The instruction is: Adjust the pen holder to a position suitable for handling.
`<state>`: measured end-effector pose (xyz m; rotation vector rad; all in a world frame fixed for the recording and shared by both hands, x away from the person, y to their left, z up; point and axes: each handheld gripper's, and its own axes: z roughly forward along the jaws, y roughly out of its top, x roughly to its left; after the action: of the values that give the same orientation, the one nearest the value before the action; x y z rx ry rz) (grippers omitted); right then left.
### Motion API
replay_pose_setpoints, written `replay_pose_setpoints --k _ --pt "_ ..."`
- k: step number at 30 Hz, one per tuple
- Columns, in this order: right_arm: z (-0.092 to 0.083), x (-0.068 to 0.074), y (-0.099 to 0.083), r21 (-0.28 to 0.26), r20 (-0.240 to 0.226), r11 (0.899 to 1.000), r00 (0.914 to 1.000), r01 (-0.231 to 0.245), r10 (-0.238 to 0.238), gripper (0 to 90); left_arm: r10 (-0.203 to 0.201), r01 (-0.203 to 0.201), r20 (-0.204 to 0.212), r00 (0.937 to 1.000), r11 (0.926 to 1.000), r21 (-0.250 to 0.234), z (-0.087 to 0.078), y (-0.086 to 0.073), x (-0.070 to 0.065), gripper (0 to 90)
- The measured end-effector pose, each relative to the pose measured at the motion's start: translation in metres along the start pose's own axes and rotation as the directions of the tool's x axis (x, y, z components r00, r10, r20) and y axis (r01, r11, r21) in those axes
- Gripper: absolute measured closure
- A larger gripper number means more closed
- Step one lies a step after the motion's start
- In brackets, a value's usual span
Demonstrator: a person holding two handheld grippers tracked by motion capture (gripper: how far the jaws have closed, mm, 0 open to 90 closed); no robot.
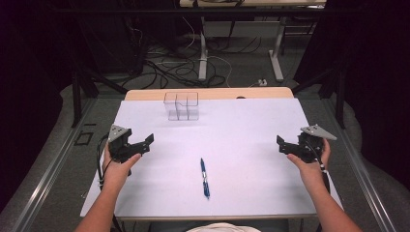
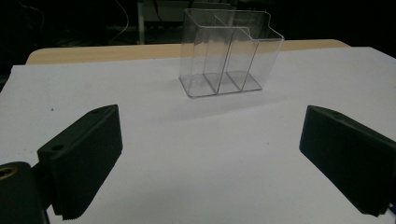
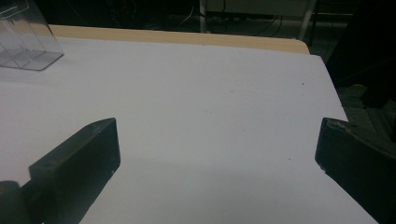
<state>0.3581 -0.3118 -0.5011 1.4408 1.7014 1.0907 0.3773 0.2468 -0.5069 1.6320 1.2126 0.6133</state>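
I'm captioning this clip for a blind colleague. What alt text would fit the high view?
A person's hands hold two open claws, the left claw and the right claw, apart over a white table, with a blue pen lying between them near the front edge. A clear, empty divided organizer stands at the far side, left of centre.

A white table sheet (image 1: 251,145) lies open between the hands, broken by a blue pen (image 1: 205,178) near the front centre and a clear plastic compartment holder (image 1: 182,106) upright at the far edge.
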Motion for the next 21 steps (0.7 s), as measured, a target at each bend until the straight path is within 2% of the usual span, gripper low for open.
replay_pose_setpoints --k 4,6,9,11,12,14,16,17,18,20,21 --pt "-0.001 0.0 -0.001 0.001 0.005 1.0 1.0 -0.003 0.003 0.0 -0.006 0.006 0.008 1.0 1.0 -0.008 0.001 0.003 -0.002 6.8" --pt "-0.002 0.0 -0.001 0.003 0.009 1.0 0.9999 -0.005 0.005 0.0 0.008 -0.008 0.005 1.0 1.0 -0.006 0.002 0.006 -0.004 8.2" --pt "-0.002 -0.001 0.001 -0.016 0.008 1.0 1.0 0.003 -0.003 0.0 0.007 -0.007 0.004 1.0 0.9999 -0.014 0.003 0.01 -0.007 10.7" --pt "-0.003 0.001 0.0 -0.009 0.013 1.0 0.9999 -0.001 0.001 0.0 0.011 -0.012 -0.004 0.9999 0.9998 -0.014 0.003 0.014 -0.008 11.8" --pt "-0.003 0.002 0.0 -0.008 0.012 1.0 0.9999 -0.004 0.005 0.0 -0.004 0.004 -0.007 1.0 0.9999 -0.012 0.004 0.018 -0.009 13.0" --pt "-0.004 0.002 -0.001 -0.004 0.012 1.0 0.9999 -0.001 0.001 0.0 -0.007 0.007 -0.01 0.9999 0.9999 -0.011 0.004 0.021 -0.009 14.4" --pt "-0.001 0.005 -0.002 -0.03 0.02 1.0 0.9998 0.004 -0.003 0.0 -0.028 0.027 -0.013 0.9995 0.9996 -0.009 0.008 0.028 -0.008 15.7" --pt "-0.004 0.004 -0.001 0.016 0.003 1.0 0.9999 0.015 -0.015 0.2 -0.028 0.027 -0.013 0.9995 0.9996 -0.009 0.008 0.028 -0.008 15.8" --pt "-0.002 0.005 -0.001 -0.005 0.001 1.0 0.9999 0.016 -0.016 0.4 -0.03 0.03 -0.021 0.9993 0.9995 -0.006 0.011 0.033 -0.008 15.9" --pt "-0.002 0.007 -0.002 -0.003 0.007 1.0 1.0 0.004 -0.004 0.6 -0.035 0.035 -0.025 0.9991 0.9994 -0.006 0.012 0.035 -0.007 16.5" --pt "-0.003 0.006 -0.002 0.004 0.003 1.0 0.9999 0.014 -0.014 1.0 -0.045 0.045 -0.036 0.9983 0.999 0.0 0.015 0.041 -0.006 16.9"
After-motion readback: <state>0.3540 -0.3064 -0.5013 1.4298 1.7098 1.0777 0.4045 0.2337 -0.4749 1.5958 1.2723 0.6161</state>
